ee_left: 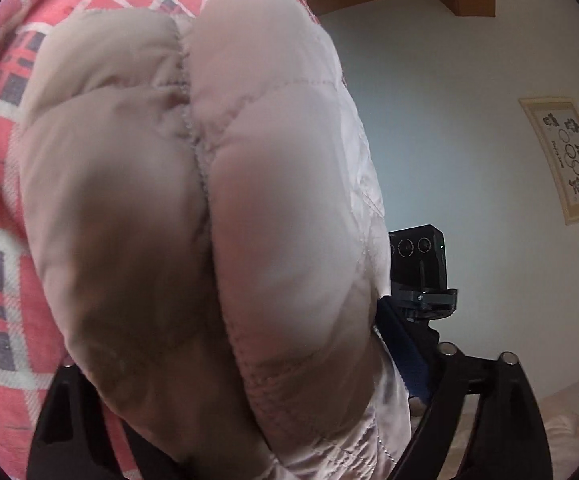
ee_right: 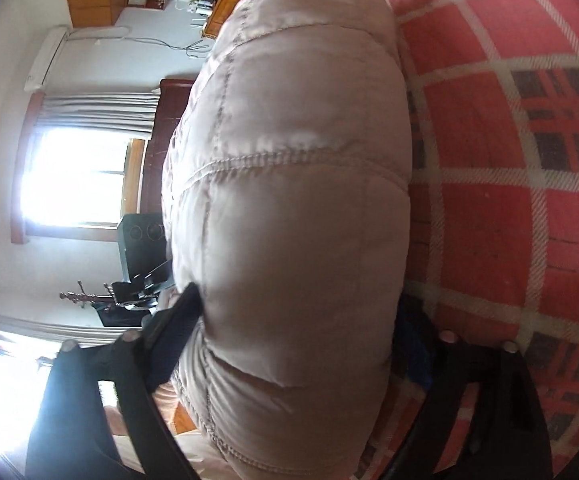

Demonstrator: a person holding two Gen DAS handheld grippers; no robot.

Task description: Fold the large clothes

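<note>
Both tools were clenched on the jacket: left tool [ee_left: 245,420], right tool [ee_right: 289,364]. Jacket [ee_right: 289,200] filled frame centre, over plaid bed [ee_right: 509,200]. Best keep both grips level, lay edge w/o bunching.

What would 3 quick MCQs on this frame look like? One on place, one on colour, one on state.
1. Where does the framed picture hang?
A. on the pale wall
B. on the plaid blanket
C. on the window

2. What colour is the plaid blanket behind the quilted jacket?
A. green
B. red with white and dark lines
C. plain blue

3. What state are the right tongs in?
A. open and empty
B. shut on the jacket
C. out of view

Answers:
1 A: the left wrist view shows the frame flat on the pale wall.
2 B: red checks fill the right wrist view beside the jacket.
3 B: both fingers press into the jacket's sides; the left tongs likewise grip it.
</note>
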